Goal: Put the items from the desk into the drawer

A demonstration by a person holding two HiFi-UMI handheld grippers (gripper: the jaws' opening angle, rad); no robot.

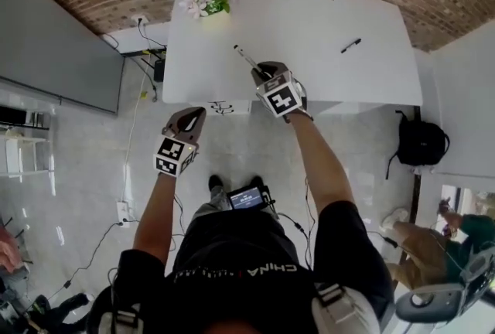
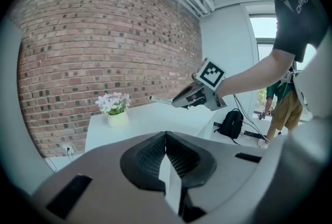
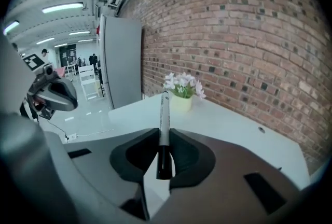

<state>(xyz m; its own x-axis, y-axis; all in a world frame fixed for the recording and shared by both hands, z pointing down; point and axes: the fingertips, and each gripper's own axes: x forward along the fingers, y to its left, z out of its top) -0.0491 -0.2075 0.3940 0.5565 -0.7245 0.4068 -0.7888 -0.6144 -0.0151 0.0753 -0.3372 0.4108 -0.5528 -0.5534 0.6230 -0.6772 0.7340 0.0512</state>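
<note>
Head view: the right gripper [image 1: 264,76] holds a marker pen [image 1: 246,57] clear above the white desk [image 1: 309,23]; a second pen [image 1: 350,46] lies well apart, and no open drawer shows.

Left gripper view: the left gripper [image 2: 166,151], off the desk's front edge, is closed on nothing.

Right gripper view: the jaws clamp the marker near its dark end. It is best carried steadily, with the free claw likely opening the drawer first.
</note>
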